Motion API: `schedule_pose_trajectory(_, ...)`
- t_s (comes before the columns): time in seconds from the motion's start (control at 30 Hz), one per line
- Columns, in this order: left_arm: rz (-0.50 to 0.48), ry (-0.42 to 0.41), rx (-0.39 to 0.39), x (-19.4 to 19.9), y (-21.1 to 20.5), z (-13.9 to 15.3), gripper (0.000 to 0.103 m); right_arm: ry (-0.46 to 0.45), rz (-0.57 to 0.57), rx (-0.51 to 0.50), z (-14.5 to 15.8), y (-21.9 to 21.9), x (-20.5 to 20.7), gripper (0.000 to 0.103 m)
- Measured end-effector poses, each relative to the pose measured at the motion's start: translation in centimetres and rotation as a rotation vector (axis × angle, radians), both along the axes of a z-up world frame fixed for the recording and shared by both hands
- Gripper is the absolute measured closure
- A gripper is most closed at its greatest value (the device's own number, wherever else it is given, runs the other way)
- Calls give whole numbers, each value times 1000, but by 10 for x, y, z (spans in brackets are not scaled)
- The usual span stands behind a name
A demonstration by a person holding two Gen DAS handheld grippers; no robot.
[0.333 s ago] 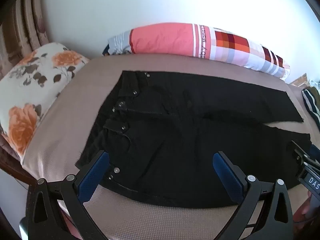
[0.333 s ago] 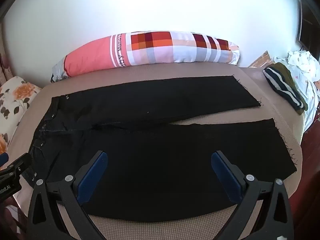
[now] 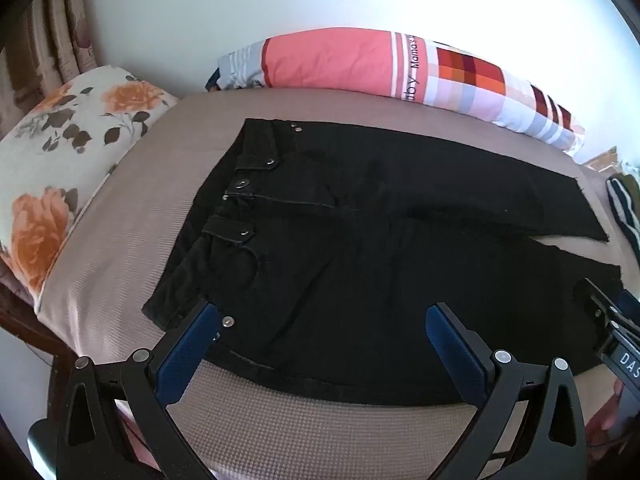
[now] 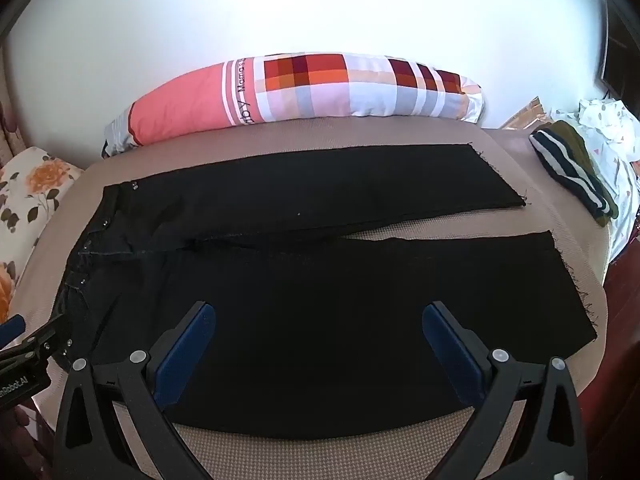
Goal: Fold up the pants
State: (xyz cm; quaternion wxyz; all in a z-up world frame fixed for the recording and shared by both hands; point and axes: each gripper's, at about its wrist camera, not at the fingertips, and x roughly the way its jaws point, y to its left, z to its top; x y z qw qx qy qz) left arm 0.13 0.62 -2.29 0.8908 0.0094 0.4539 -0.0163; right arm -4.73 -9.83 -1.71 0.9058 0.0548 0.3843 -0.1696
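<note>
Black pants (image 3: 360, 248) lie flat on a tan bed, waistband with metal buttons at the left, both legs spread to the right (image 4: 340, 300). My left gripper (image 3: 320, 320) is open and empty, hovering over the near waist and hip. My right gripper (image 4: 320, 320) is open and empty, hovering over the near leg. The right gripper also shows at the right edge of the left wrist view (image 3: 608, 320); the left one shows at the left edge of the right wrist view (image 4: 28, 344).
A long pink and plaid pillow (image 4: 300, 92) lies along the wall behind the pants. A floral pillow (image 3: 60, 172) sits at the left. Striped dark clothing (image 4: 572, 172) and white fabric (image 4: 608, 128) lie at the right bed edge.
The left gripper has shifted slightly, so the pants sit a touch lower in its view. The pants have not moved.
</note>
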Motion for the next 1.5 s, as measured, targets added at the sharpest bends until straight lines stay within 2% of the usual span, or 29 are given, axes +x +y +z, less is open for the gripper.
schedule_pose_trajectory(0.53, 15, 21, -5, 1, 4, -5, 0, 61, 11, -12, -12, 11, 7, 0)
schedule_pose_trajectory(1.07, -5, 49, -10, 4, 3, -9, 0, 72, 5, -3, -14, 9, 9, 0)
schedule_pose_trajectory(1.5, -38, 38, -12, 0, -1, -10, 0, 72, 3, -7, -15, 9, 9, 0)
